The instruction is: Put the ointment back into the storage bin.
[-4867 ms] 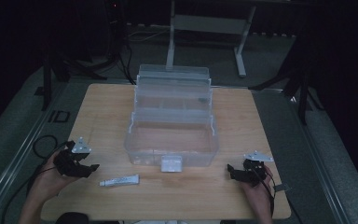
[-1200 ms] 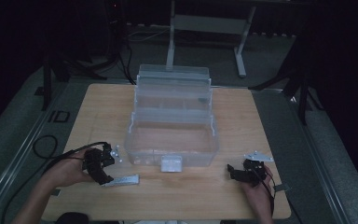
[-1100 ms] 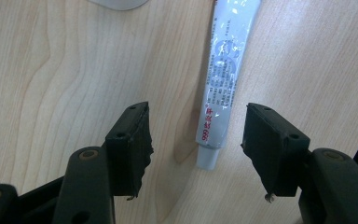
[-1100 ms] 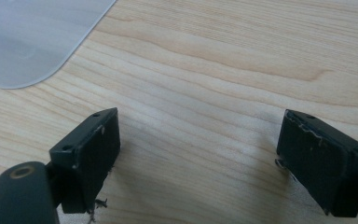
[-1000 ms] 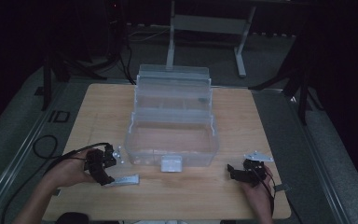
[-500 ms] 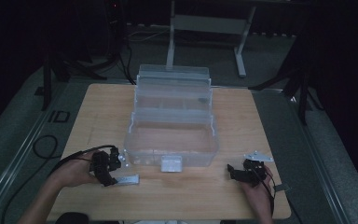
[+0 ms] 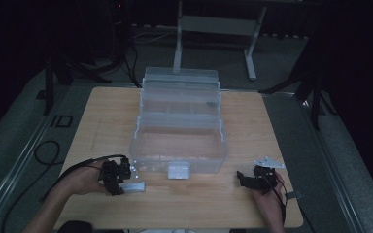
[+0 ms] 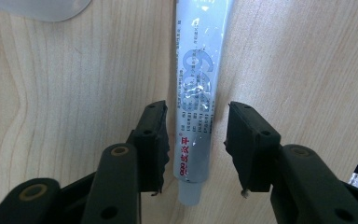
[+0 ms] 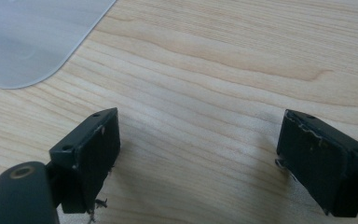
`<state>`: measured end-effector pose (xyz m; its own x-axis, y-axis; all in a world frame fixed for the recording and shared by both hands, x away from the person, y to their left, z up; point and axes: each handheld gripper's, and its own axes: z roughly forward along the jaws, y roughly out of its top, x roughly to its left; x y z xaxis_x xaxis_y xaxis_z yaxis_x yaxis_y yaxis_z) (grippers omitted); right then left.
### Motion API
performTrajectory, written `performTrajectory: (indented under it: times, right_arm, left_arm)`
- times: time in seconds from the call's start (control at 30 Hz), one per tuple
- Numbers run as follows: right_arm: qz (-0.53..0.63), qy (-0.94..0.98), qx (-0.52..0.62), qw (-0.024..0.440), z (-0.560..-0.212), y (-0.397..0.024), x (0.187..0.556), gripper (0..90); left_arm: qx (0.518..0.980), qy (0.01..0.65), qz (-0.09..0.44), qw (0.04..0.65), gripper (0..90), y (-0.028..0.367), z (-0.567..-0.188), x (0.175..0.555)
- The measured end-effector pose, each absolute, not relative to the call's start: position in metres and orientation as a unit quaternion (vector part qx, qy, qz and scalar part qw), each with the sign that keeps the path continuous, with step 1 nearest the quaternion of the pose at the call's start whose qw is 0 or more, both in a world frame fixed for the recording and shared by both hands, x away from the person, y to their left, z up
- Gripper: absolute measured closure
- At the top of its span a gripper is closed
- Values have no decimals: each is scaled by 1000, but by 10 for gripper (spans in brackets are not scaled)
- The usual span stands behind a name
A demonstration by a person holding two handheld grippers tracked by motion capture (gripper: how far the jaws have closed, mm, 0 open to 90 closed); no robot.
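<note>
Dark room (grey floor (image 7: 24, 145))

On the desk (image 7: 102, 111) a box (image 7: 179, 131) stands at the middle. A tube (image 7: 135, 186) lies before its near-left corner, straddled by the left gripper (image 7: 120, 180). The right gripper (image 7: 245, 180) rests well apart, before the near-right corner.
</note>
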<state>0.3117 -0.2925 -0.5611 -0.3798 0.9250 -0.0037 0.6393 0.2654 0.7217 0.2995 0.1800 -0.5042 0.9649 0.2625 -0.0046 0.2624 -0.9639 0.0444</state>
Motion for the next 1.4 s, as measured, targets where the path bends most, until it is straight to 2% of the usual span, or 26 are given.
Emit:
performTrajectory:
  times: [0.43,0.93,1.4]
  right_arm:
    - [325,764,511,220,-561,-293,312,130]
    - [325,764,512,220,-561,-292,312,130]
    - [325,764,512,220,-561,-292,312,131]
  left_arm:
    - [991,130,-5,7,682,180,-513,301]
    - [993,122,-5,5,693,178,-519,300]
    - [994,112,-9,13,707,179,-509,295]
